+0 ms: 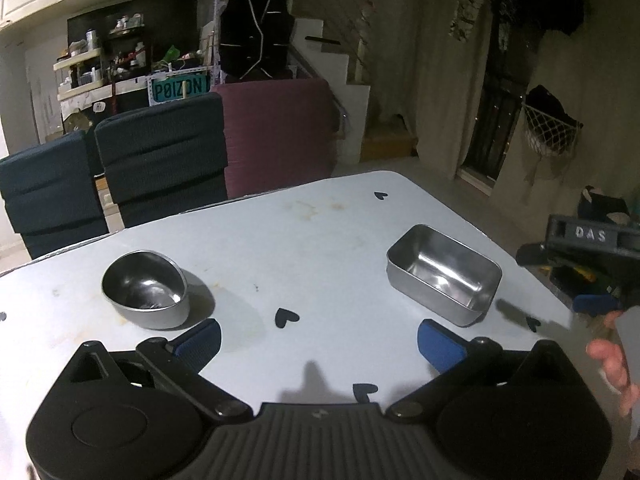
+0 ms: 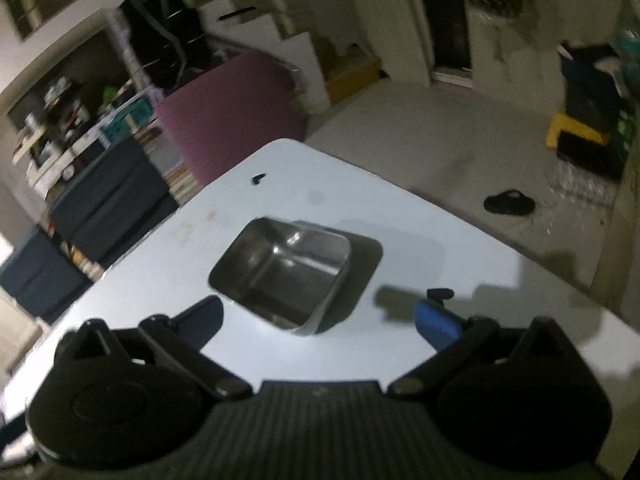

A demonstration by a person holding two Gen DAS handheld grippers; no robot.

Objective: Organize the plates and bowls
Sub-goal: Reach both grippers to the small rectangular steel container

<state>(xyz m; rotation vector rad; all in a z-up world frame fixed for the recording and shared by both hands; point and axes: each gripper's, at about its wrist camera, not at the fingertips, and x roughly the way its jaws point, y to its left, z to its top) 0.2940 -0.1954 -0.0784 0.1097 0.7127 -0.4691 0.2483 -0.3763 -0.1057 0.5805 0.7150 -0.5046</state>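
Observation:
A round steel bowl (image 1: 145,288) sits on the white table (image 1: 304,248) at the left. A rectangular steel tray (image 1: 444,274) sits at the right, and shows in the right wrist view (image 2: 282,272) just ahead of the fingers. My left gripper (image 1: 318,338) is open and empty, held above the table between the bowl and the tray. My right gripper (image 2: 318,318) is open and empty, close in front of the tray's near corner. It also shows at the right edge of the left wrist view (image 1: 592,264).
Small black heart stickers (image 1: 286,317) dot the table. Two dark blue chairs (image 1: 160,156) and a maroon seat (image 1: 276,136) stand behind the far edge. The table's right edge drops to the floor, where a black slipper (image 2: 509,202) lies.

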